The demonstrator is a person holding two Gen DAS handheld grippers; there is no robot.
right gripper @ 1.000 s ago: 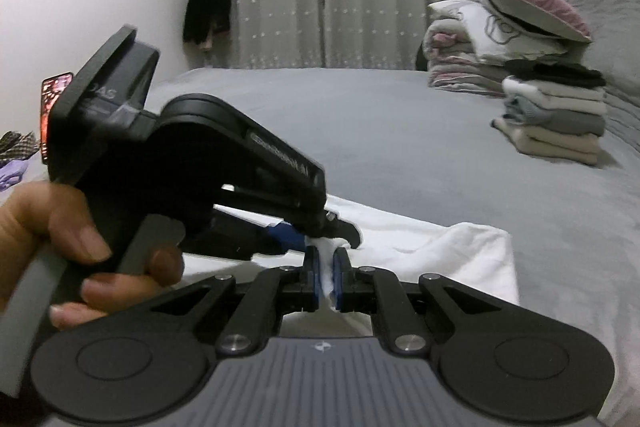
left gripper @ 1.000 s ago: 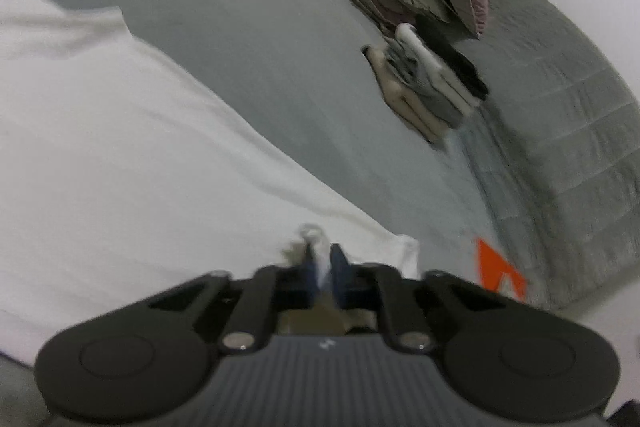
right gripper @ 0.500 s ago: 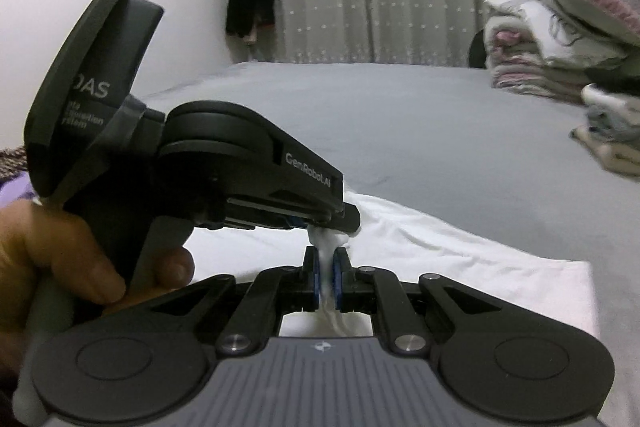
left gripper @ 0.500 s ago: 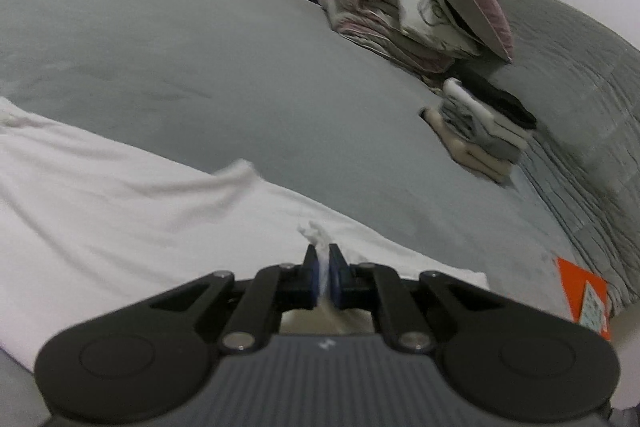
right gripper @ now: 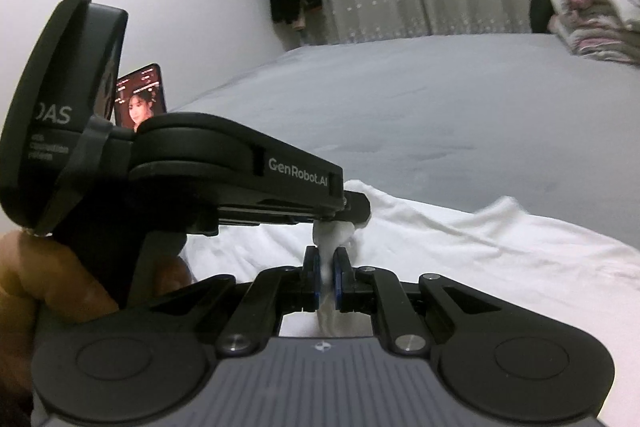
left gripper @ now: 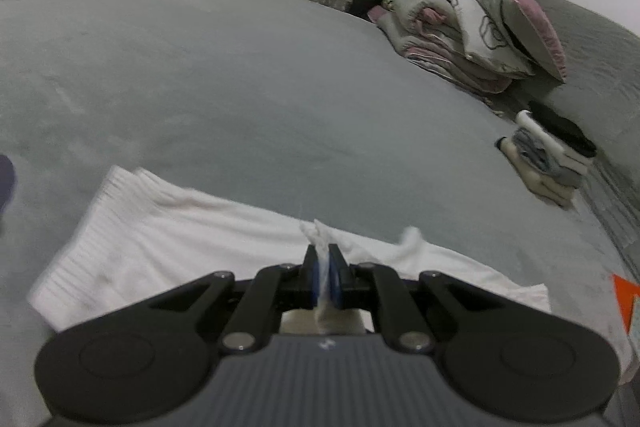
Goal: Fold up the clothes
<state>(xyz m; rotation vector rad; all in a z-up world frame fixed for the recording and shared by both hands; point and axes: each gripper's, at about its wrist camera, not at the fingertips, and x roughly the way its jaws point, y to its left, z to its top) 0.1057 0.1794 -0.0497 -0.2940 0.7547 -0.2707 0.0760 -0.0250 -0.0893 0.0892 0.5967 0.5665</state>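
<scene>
White cloth fills the low part of both views: a shirt [left gripper: 208,239] lies spread on the grey bed [left gripper: 248,75], and a bunched bit of it is lifted off the bed. The left gripper [left gripper: 325,269] has its jaws squeezed nearly together on a pinch of that cloth, with a little white tuft poking out past the tips. The right gripper [right gripper: 327,277] has its jaws squeezed the same way on another pinch. In the right view the left gripper [right gripper: 354,213] comes in from the left side, held by a hand [right gripper: 52,275], and its tips sit just above and right next to the right one's tips, so both hold almost the same spot (maybe two corners put together, but I cannot tell for sure). The rest of the shirt lies ahead of the jaws and off to both sides, so its long way runs across, not away from the hands. The ribbed edge [left gripper: 80,247] is far out on the left in the left view. I think the next move is to lay the held part down forward over the flat part. Neither hand is nearer. A stack [left gripper: 552,155] of folded clothes waits well apart, at the far right by the pillows [left gripper: 480,27].
</scene>
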